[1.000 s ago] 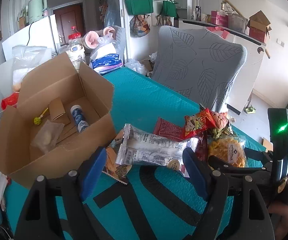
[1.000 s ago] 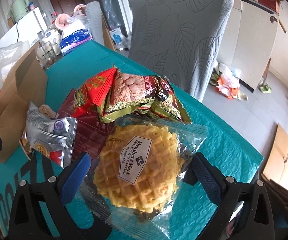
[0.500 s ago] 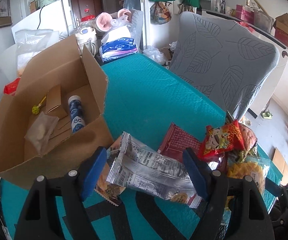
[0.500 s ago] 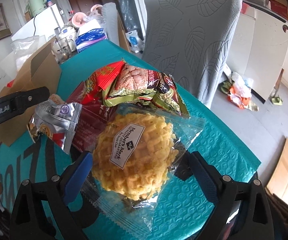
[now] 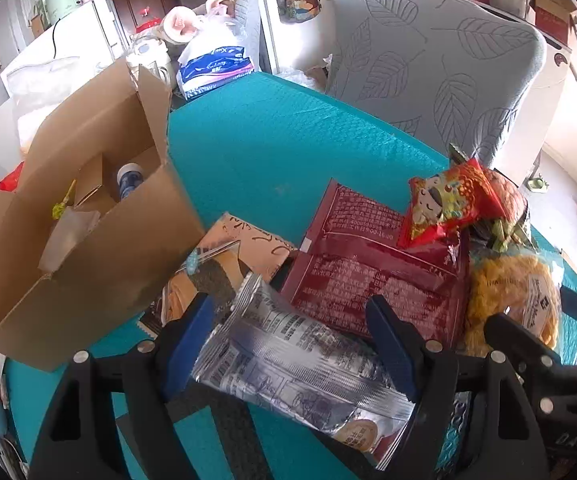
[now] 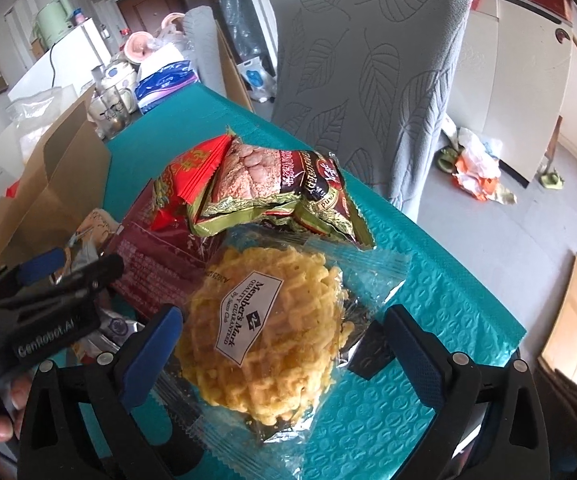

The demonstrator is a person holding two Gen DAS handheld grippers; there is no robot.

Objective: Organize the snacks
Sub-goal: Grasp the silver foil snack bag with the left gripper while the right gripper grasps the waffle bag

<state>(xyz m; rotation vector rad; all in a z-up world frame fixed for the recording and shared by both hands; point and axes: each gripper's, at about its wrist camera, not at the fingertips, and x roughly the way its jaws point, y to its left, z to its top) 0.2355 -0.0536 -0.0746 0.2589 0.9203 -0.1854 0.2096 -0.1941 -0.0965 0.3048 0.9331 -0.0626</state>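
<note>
— Which snack are you on?

— Two at once. The silver packet [image 5: 300,364] lies on the table [image 5: 288,140] at the near edge of the heap, partly over a dark red packet [image 5: 372,272] and an orange one [image 5: 244,248]. My left tool [image 5: 288,344] straddles it, pads wide on either side, not pressing as far as I can see. The bag of yellow waffle crisps [image 6: 264,336] lies just to the right, and my right tool [image 6: 284,340] brackets it; its jaws have just been opening to their widest, with the bag between them but untouched.

— So nothing is held yet?

— No, I judge this is the reach, just before the grasp.

— And where do they go?

— Probably into the cardboard box [image 5: 100,264], which stands open just left of the heap and already has a few items inside.

— What does the next move need?

— Lower a little, close gently on each packet's middle, so the foil doesn't slip and the crisps don't crush, then lift clear of the red packet [image 6: 184,176] and the green-edged one [image 6: 284,192].
</note>
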